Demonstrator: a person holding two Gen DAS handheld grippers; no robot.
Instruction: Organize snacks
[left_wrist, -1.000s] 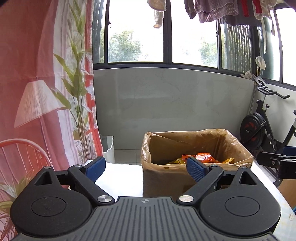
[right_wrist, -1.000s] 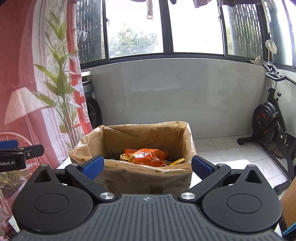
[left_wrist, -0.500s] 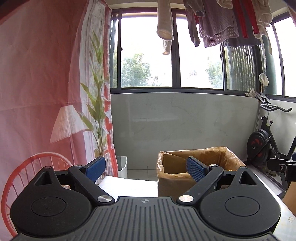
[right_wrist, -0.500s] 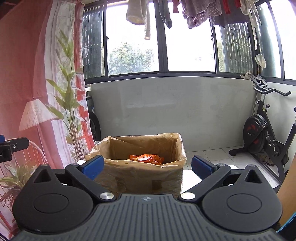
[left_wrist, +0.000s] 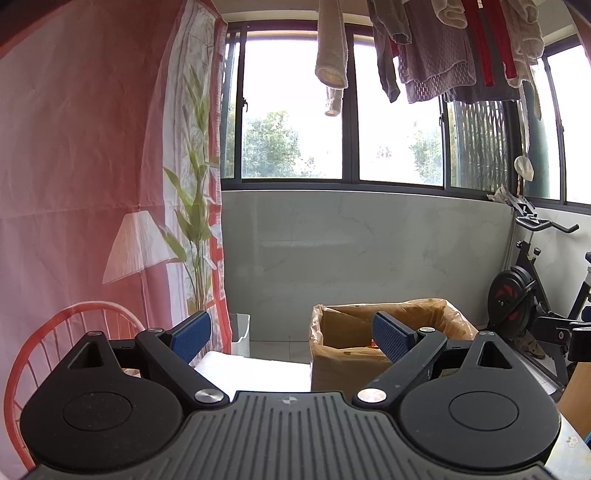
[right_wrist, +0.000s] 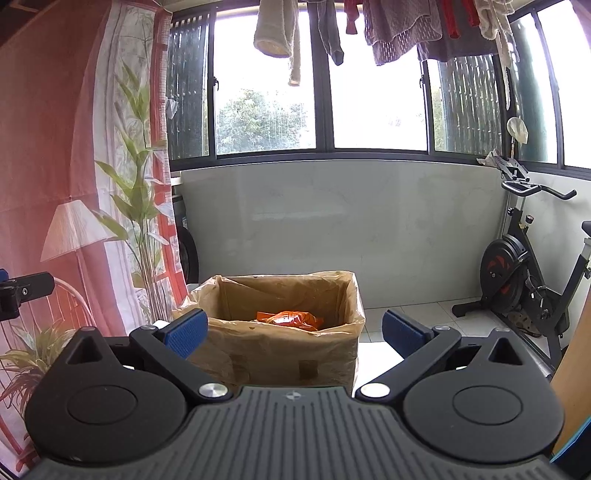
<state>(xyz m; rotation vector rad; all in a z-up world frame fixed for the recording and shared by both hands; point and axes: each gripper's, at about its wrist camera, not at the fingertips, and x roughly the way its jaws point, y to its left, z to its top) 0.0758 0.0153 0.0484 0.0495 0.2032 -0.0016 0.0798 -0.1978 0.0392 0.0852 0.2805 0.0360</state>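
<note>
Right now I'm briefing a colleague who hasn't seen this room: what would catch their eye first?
Probably the cardboard box lined with a plastic bag, on the white table straight ahead, with an orange snack packet inside. Then the laundry hanging across the bright windows, and the exercise bike at right. Both the left gripper and right gripper are open and empty.

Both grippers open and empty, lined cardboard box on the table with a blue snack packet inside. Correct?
Not quite: the snack packet inside the box is orange, not blue, as the right wrist view shows. The rest holds: left gripper and right gripper are open and empty.
</note>
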